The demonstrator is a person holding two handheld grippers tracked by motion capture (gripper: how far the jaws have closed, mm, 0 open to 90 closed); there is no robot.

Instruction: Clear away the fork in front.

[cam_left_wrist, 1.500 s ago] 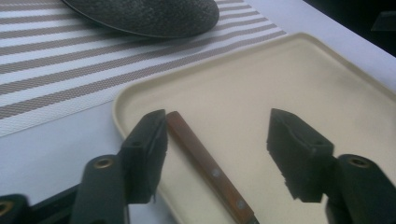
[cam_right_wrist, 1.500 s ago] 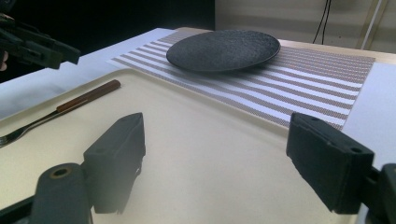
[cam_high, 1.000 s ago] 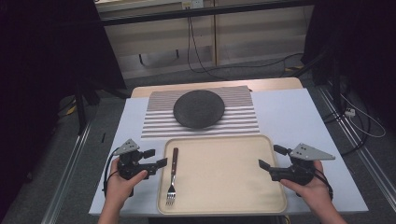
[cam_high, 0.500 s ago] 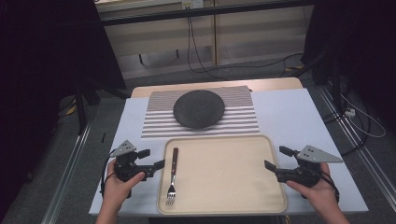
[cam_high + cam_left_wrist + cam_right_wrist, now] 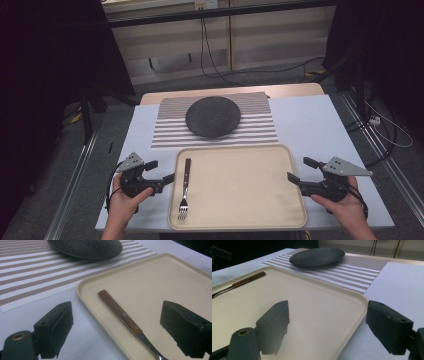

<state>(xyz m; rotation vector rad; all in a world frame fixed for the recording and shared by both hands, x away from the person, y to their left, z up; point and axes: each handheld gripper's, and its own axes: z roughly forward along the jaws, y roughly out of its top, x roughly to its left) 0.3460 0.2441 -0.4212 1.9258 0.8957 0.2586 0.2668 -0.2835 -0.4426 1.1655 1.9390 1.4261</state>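
High view: left claw (image 5: 169, 178) sits at the tray's (image 5: 240, 220) 9 o'clock edge, jaws spread wide, gripping nothing, aimed at the fork (image 5: 184, 187), likely lining up a pinch on the handle. The fork lies flat along the tray's left side, wooden handle toward 12 o'clock, metal tines toward 6 o'clock. Right claw (image 5: 296, 178) rests at the tray's 3 o'clock edge, jaws apart and empty, probably parked or ready to steady the tray. Dark round plate (image 5: 213, 116) sits on a striped placemat (image 5: 165, 131) at 12 o'clock of the tray, all on a pale desk (image 5: 310, 125). Left gripper view: left claw (image 5: 116, 325) wide open, the fork handle (image 5: 120, 313) running between the two black blocky jaws but touching neither; the handle is reddish-brown wood with small rivets, then a shiny steel neck. The tray rim (image 5: 85, 293) is smooth cream plastic with rounded corners; the placemat (image 5: 30, 277) is woven, the plate (image 5: 85, 247) matte and rough-looking. Right gripper view: right claw (image 5: 327, 322) open wide, empty, straddling the tray's near corner (image 5: 359, 302), one jaw over the tray, the other over the bare desk (image 5: 402, 285). The fork (image 5: 244, 282) lies at the far left, toward 10 o'clock, well apart from this claw; the plate (image 5: 317, 256) is at 12 o'clock.
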